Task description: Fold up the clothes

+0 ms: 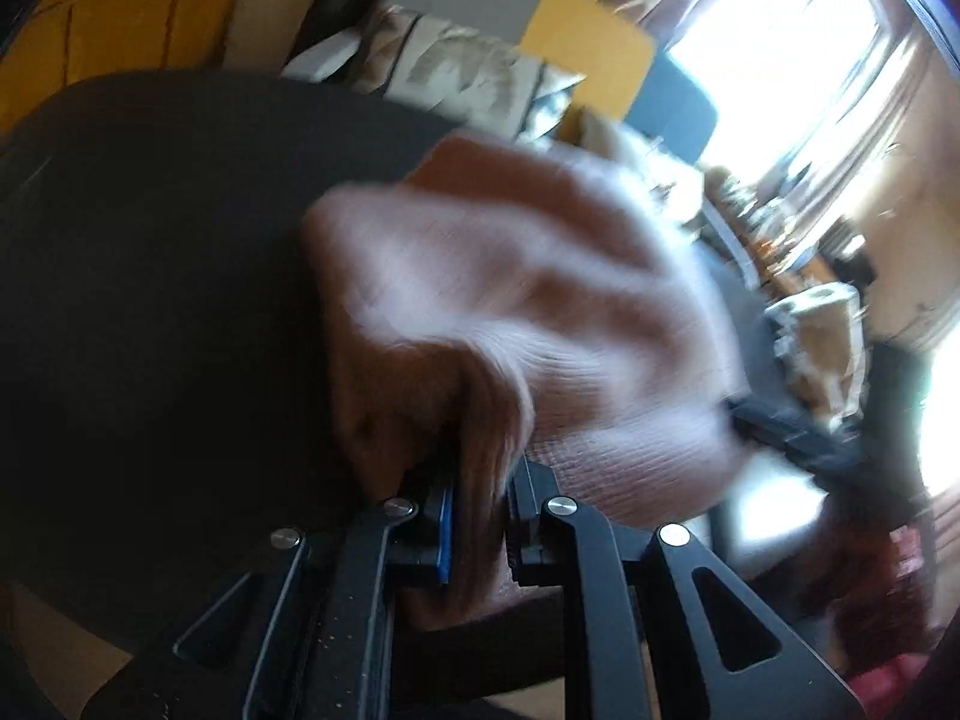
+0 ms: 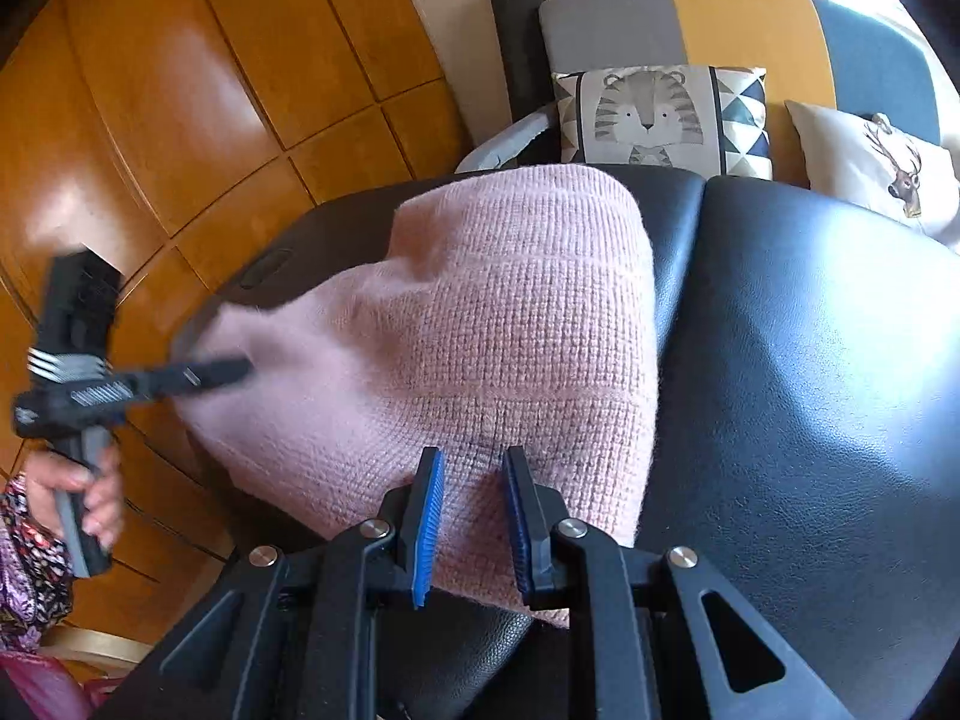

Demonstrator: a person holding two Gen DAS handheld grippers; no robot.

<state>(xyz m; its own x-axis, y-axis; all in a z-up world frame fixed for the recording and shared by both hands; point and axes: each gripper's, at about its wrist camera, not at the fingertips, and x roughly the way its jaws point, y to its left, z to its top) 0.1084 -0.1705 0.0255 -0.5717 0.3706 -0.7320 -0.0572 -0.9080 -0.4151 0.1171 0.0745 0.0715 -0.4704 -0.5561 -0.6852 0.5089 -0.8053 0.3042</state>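
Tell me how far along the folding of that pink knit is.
Done: the pink sweater lies doubled over on the black padded surface, one rounded fold at its far end. In hand: the left gripper is clamped on a bunched edge of it, and the right gripper pinches the near edge. Left: it is still a loose, uneven bundle, so squaring and flattening remain.

close wrist views, shared pink sweater (image 2: 480, 324)
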